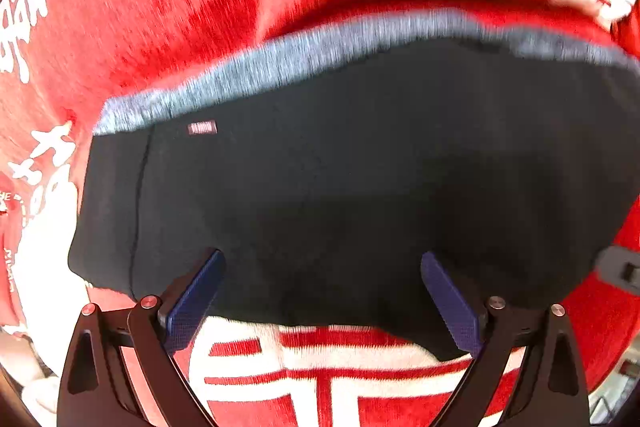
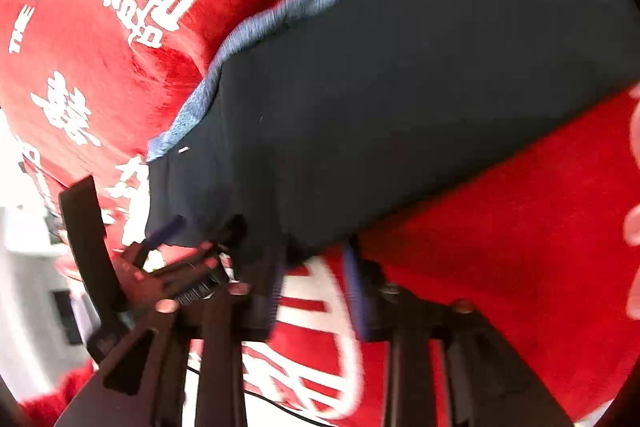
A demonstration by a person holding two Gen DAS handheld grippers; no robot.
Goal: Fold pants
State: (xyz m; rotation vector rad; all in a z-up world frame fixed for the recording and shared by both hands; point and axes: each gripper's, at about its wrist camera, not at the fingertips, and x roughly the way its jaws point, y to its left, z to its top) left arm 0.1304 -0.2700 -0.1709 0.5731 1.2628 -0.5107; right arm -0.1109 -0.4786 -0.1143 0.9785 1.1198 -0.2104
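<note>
A: Pants (image 1: 340, 179) — dark, grey-banded — lay folded on the red cloth (image 1: 160, 7).

B: Left gripper (image 1: 322, 291)?

A: Jaws apart over the near edge, gripping nothing. Right gripper (image 2: 314, 291) — parted, empty.

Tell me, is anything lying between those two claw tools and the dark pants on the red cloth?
Nothing visible. The left gripper hangs open over the folded black pants with a grey waistband; the right gripper is open at their near edge.
</note>
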